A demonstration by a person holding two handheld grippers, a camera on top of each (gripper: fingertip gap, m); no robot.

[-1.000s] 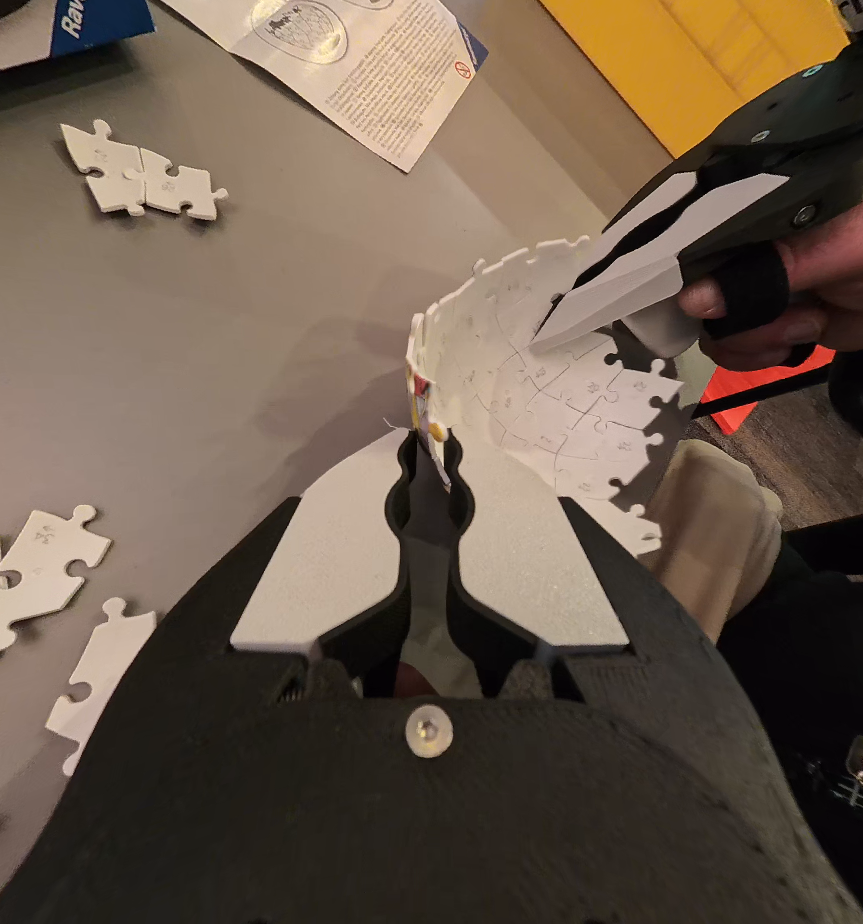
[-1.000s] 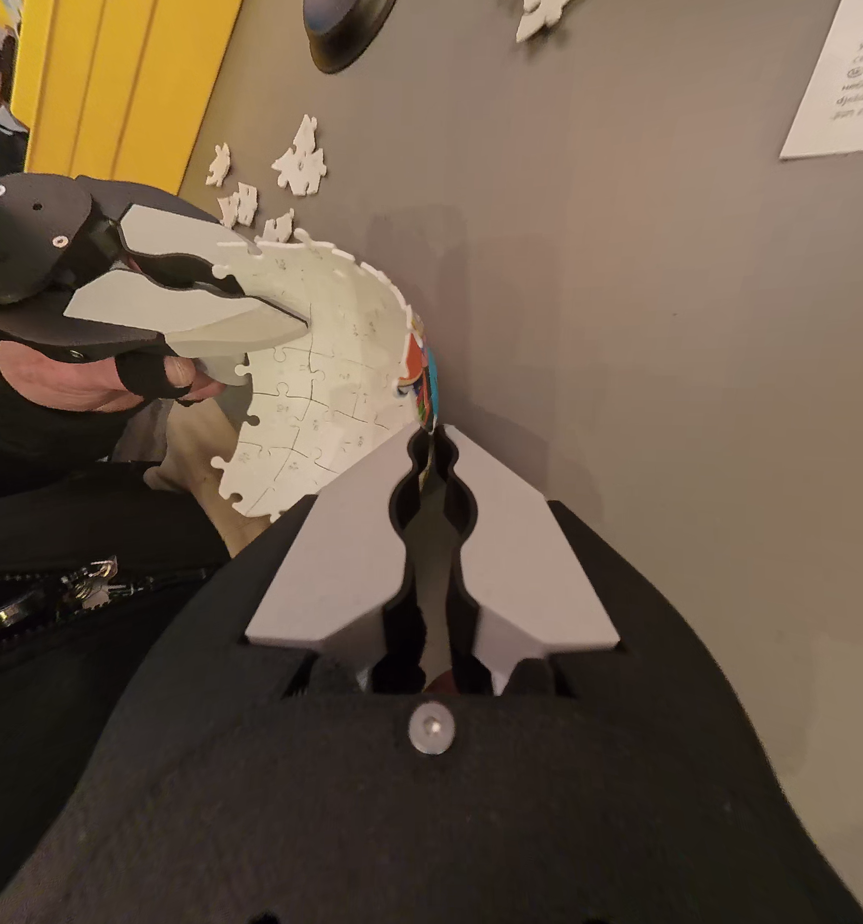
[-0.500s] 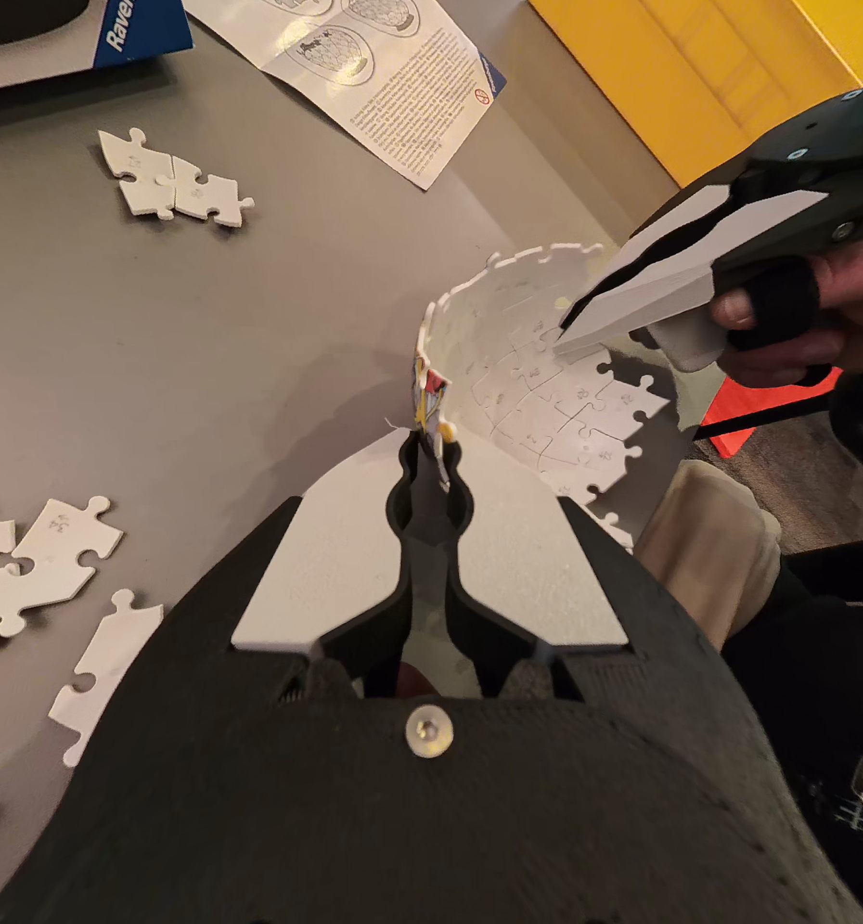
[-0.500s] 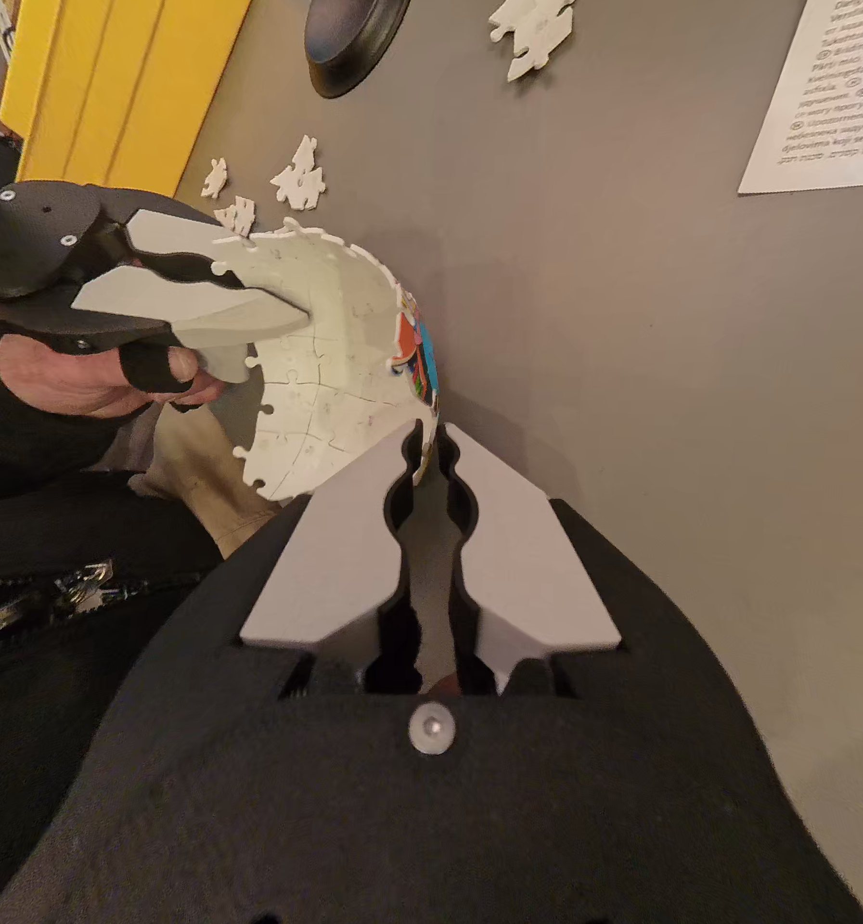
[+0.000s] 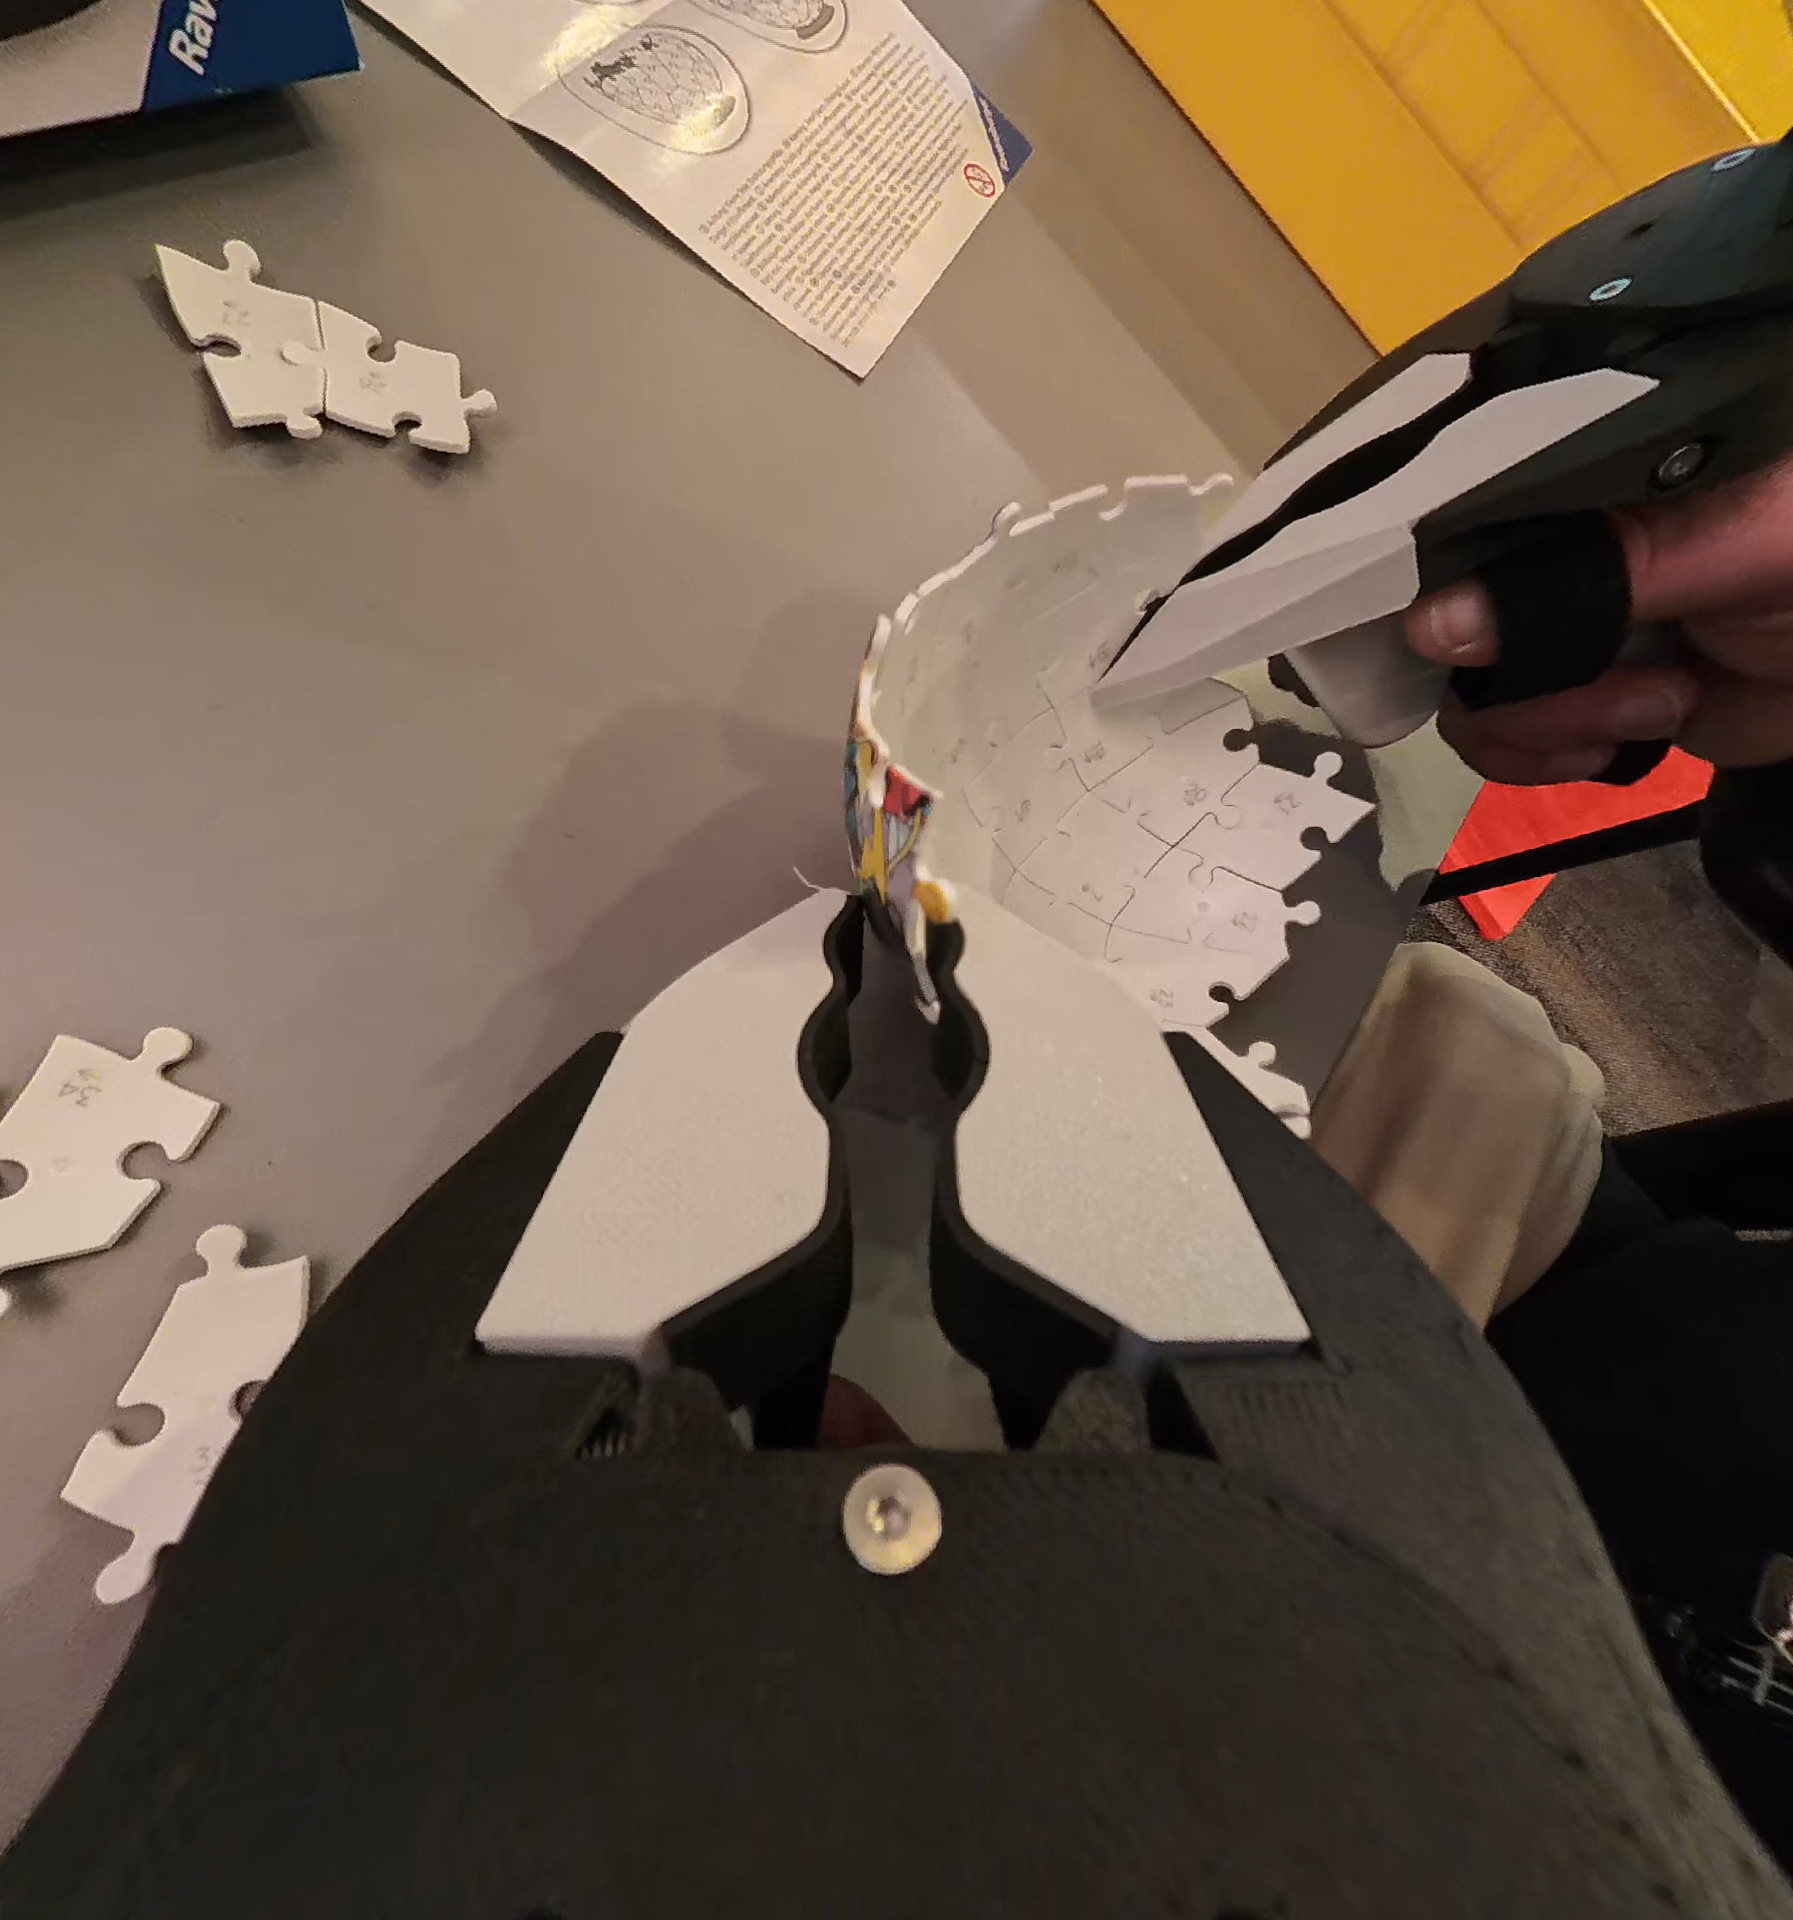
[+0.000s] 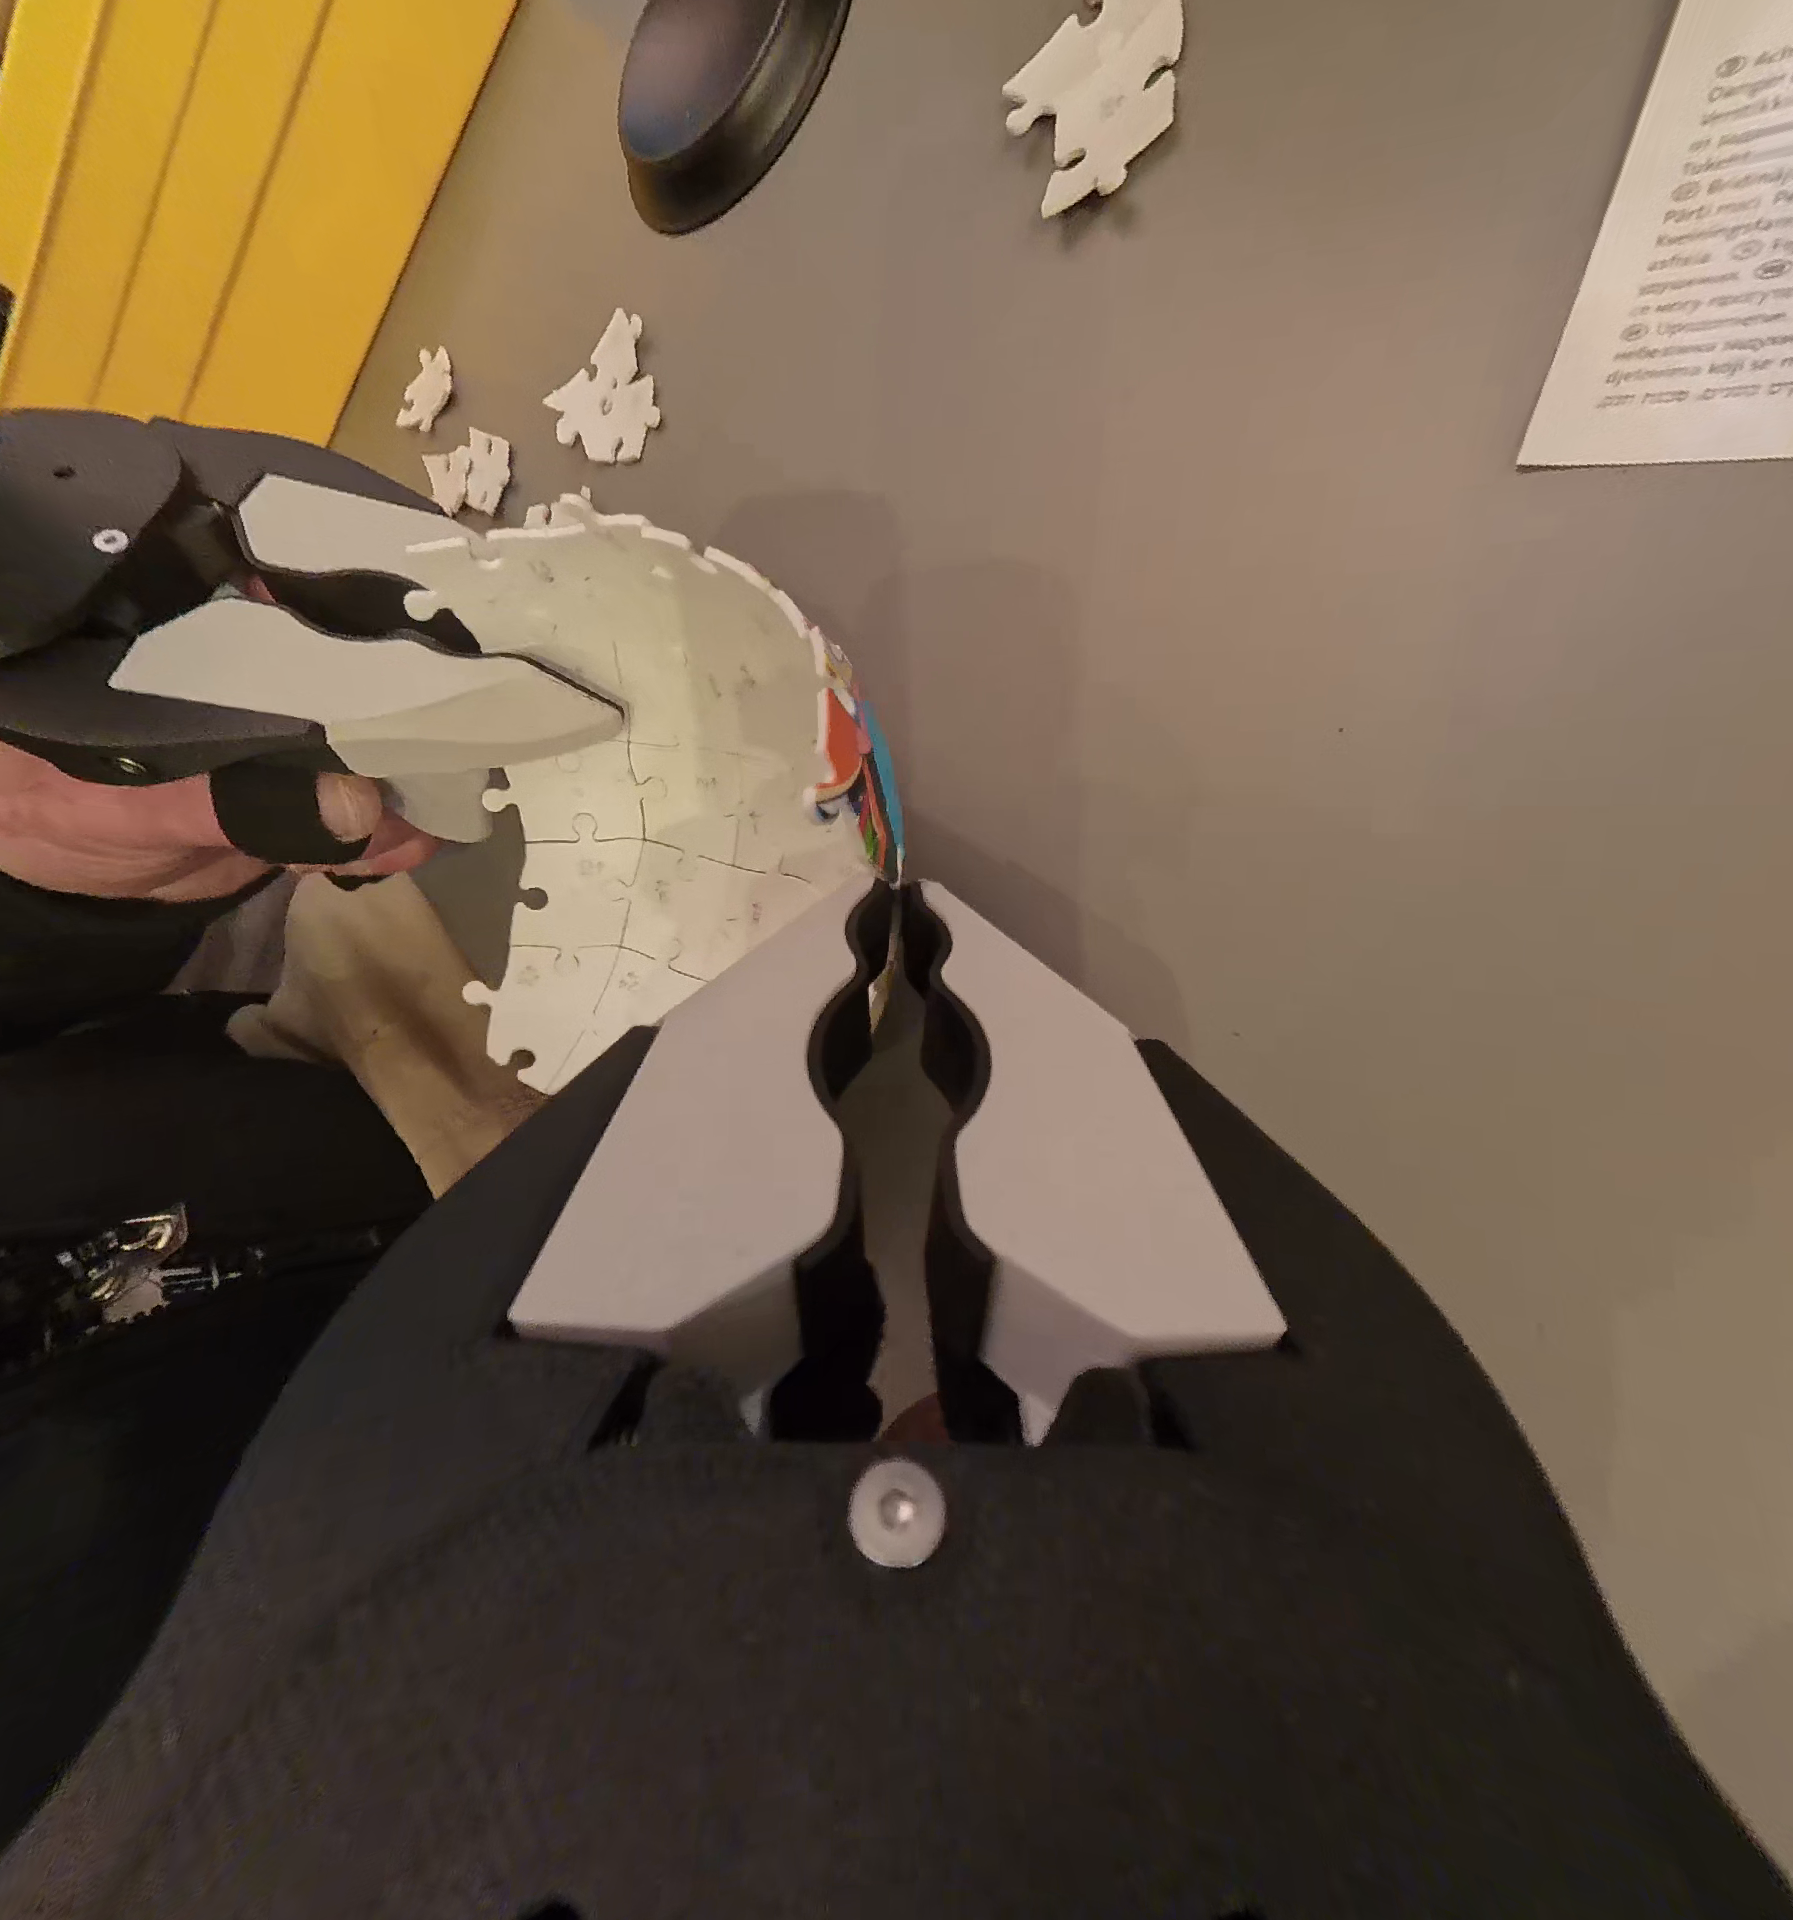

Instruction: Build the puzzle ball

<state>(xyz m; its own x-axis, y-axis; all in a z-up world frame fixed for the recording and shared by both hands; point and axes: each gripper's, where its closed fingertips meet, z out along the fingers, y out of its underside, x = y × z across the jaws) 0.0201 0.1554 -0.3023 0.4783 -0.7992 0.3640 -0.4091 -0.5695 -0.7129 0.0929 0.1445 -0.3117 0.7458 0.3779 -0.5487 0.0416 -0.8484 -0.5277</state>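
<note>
Puzzle ball (image 5: 1110, 790) among loose pieces (image 5: 320, 358)

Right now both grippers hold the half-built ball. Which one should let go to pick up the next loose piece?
Left, probably: loose pieces lie close beside the left gripper; from the right gripper, pieces show only farther off. The right jaws, shut on the shell, can hold it alone.

Puzzle shell (image 5: 1110, 821) white inside, multicoloured outside; table (image 5: 518, 644) grey.

A grey table (image 5: 476, 644) stands by yellow panelling (image 5: 1391, 156), over dark carpet (image 5: 1640, 987).
</note>
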